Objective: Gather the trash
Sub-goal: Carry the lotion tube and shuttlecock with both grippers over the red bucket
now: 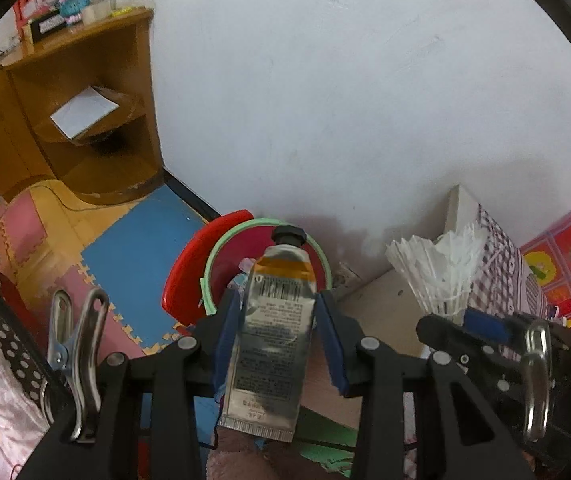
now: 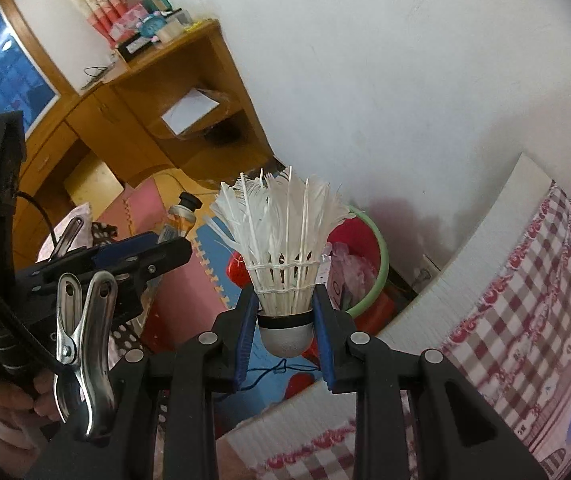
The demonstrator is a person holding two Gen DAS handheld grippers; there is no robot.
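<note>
Over bin: left fingers clamp tube; right fingers clamp shuttlecock.

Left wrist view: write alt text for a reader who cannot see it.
The left tongs grip a silver tube with a black cap, pointed toward a red bin with a green rim by a white wall. At the right edge, the right tongs hold a white shuttlecock; a wooden shelf unit stands at upper left.

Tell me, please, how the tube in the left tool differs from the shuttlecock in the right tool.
The tube is flat, silvery and printed, with a barcode; the shuttlecock is a flaring cone of white feathers. The tube ends in a black cap, the shuttlecock in a rounded pale base. The left tool pinches the tube mid-body; the right tool grips the shuttlecock near its base. Both point toward the red bin.
</note>
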